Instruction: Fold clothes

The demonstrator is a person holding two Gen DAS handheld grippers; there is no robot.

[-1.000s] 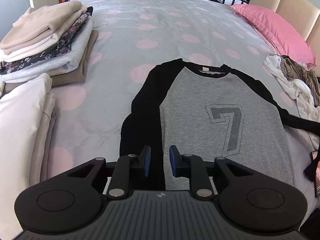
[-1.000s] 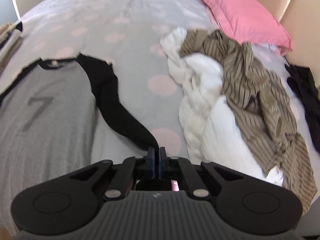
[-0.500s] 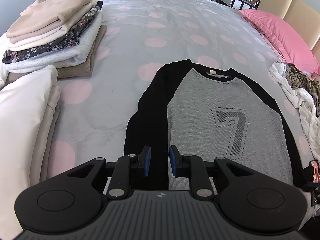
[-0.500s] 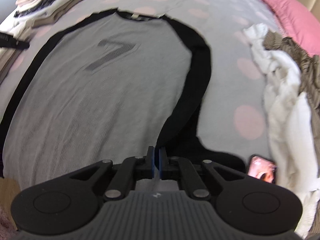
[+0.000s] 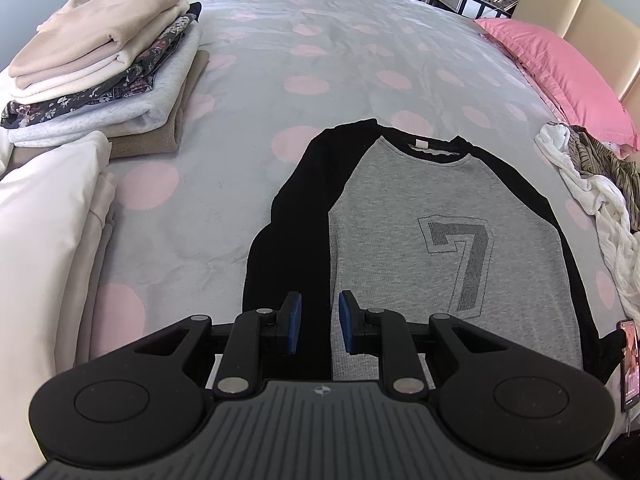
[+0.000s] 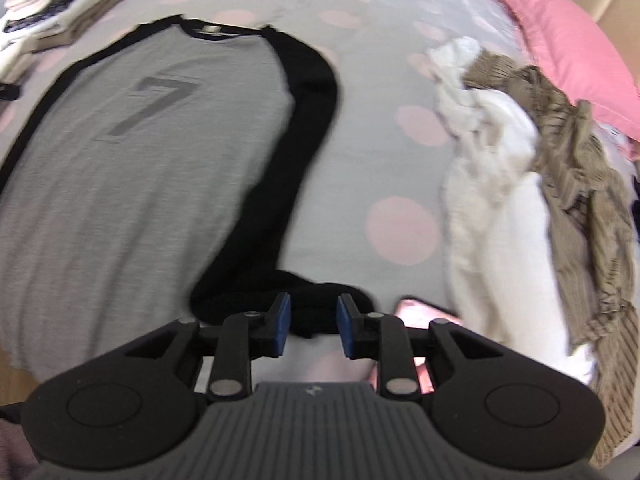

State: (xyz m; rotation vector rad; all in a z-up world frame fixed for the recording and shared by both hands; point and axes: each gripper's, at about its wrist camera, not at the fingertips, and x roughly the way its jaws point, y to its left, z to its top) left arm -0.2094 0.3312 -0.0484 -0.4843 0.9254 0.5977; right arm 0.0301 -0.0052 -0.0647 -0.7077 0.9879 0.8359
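Observation:
A grey shirt (image 5: 420, 240) with black sleeves and a "7" print lies flat on the bed, collar at the far end. My left gripper (image 5: 320, 322) hovers over its near left part, above the folded-in black left sleeve (image 5: 288, 248), open a little with nothing between the pads. In the right wrist view the shirt (image 6: 140, 160) fills the left. Its black right sleeve (image 6: 308, 132) runs down its side to a bunched cuff (image 6: 320, 306). My right gripper (image 6: 313, 324) is just above that cuff. Its jaws are opening and the pads do not press on the cloth.
A stack of folded clothes (image 5: 100, 80) and a folded white piece (image 5: 40, 240) sit at the left. A heap of unfolded white and striped brown clothes (image 6: 520, 180) lies at the right below a pink pillow (image 6: 560, 40). A phone (image 6: 420, 312) lies by the cuff.
My right gripper brought the outstretched right sleeve in along the shirt's side, then parted its jaws and let the cuff go. The left gripper has stayed where it was.

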